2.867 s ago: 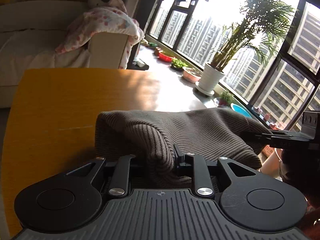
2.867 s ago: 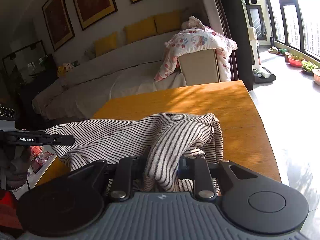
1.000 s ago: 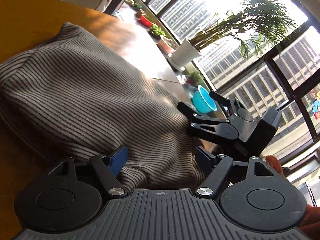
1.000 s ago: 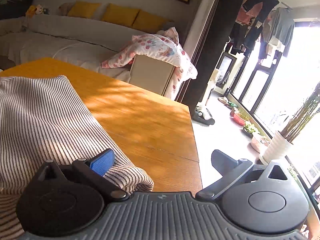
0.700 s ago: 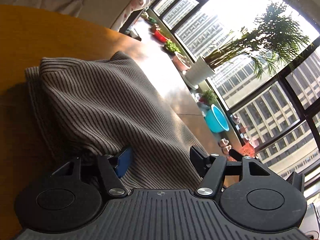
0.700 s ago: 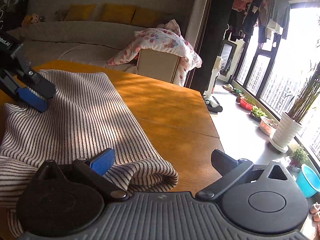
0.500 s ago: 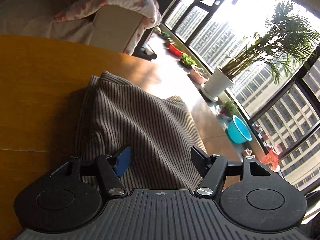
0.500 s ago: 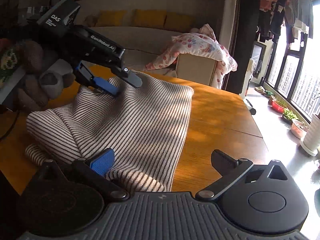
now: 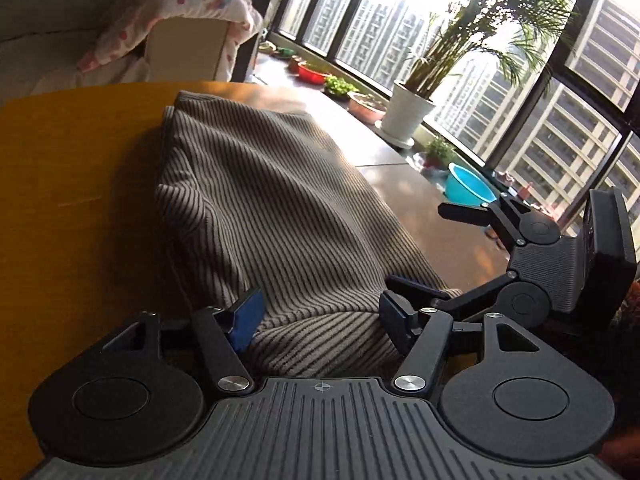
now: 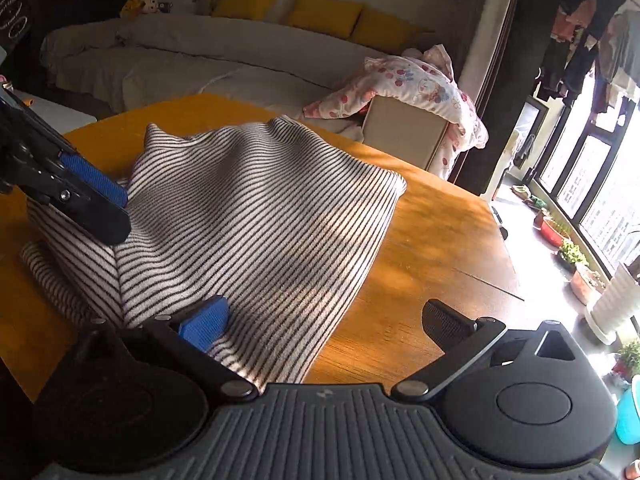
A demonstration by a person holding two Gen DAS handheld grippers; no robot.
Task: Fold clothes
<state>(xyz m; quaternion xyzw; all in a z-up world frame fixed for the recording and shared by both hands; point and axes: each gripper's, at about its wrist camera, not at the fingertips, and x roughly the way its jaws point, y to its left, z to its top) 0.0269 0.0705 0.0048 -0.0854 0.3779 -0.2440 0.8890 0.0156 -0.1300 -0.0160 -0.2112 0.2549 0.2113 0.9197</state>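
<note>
A brown-and-cream striped sweater [image 9: 280, 208] lies folded on the orange wooden table [image 9: 72, 184]. My left gripper [image 9: 320, 314] straddles the sweater's near folded edge. Its jaws are closing, with the cloth bulging between the pads and not pinched. In the right wrist view the same sweater [image 10: 248, 216] fills the left half of the table [image 10: 432, 240]. My right gripper [image 10: 326, 322] stands wide open at the sweater's near corner, its blue pad [image 10: 204, 322] over the cloth. Each gripper shows in the other's view: the right gripper [image 9: 418, 246] and the left gripper [image 10: 120, 212].
A covered sofa [image 10: 168, 60] with yellow cushions runs behind the table. A floral blanket [image 10: 412, 80] drapes a box at the far table corner. A potted palm [image 9: 408, 116], a turquoise basin [image 9: 466, 190] and small pots line the window floor.
Both grippers, earlier shut on bunched sweater, have let go. The sweater now lies flat and folded. Over the last second both grippers swung round toward its near edge.
</note>
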